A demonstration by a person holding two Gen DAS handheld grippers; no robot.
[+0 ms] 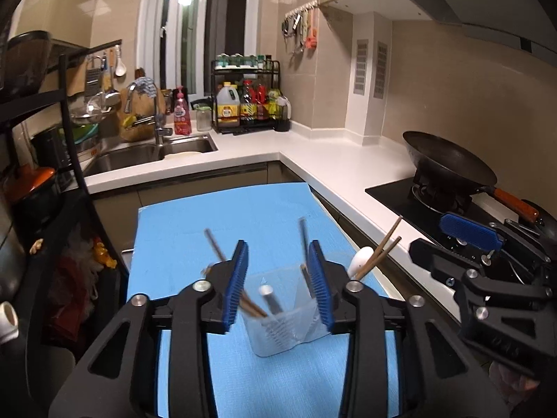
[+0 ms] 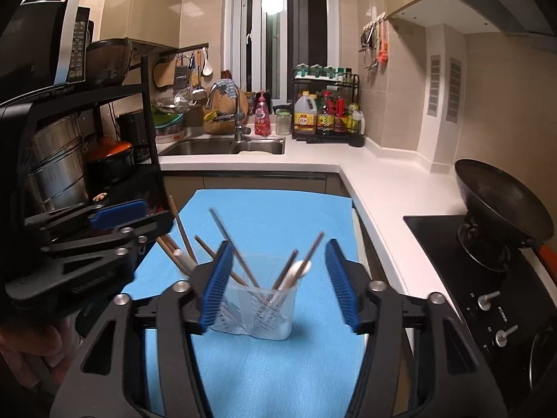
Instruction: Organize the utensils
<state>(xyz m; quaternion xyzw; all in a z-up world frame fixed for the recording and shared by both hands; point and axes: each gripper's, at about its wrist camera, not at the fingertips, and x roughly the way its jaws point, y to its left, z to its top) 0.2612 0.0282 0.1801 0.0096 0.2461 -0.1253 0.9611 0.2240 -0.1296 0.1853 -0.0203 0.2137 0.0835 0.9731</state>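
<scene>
A clear plastic utensil holder (image 1: 278, 327) (image 2: 257, 313) stands on the blue mat (image 1: 216, 244) (image 2: 271, 365). It holds several wooden chopsticks (image 2: 222, 230), a metal-handled utensil (image 1: 269, 299) and a white spoon (image 2: 296, 271) (image 1: 360, 261). My left gripper (image 1: 278, 282) is open, its blue pads either side of the holder, not touching it. My right gripper (image 2: 278, 285) is open and empty, just above and in front of the holder. The left gripper shows at the left of the right wrist view (image 2: 115, 219); the right gripper shows at the right of the left wrist view (image 1: 470, 237).
A white L-shaped counter (image 2: 383, 181) runs behind and to the right. A black wok (image 2: 501, 202) sits on the gas hob (image 2: 487, 278). A sink (image 2: 226, 146), a bottle rack (image 2: 327, 111) and a black shelf with pots (image 2: 69, 160) stand at back and left.
</scene>
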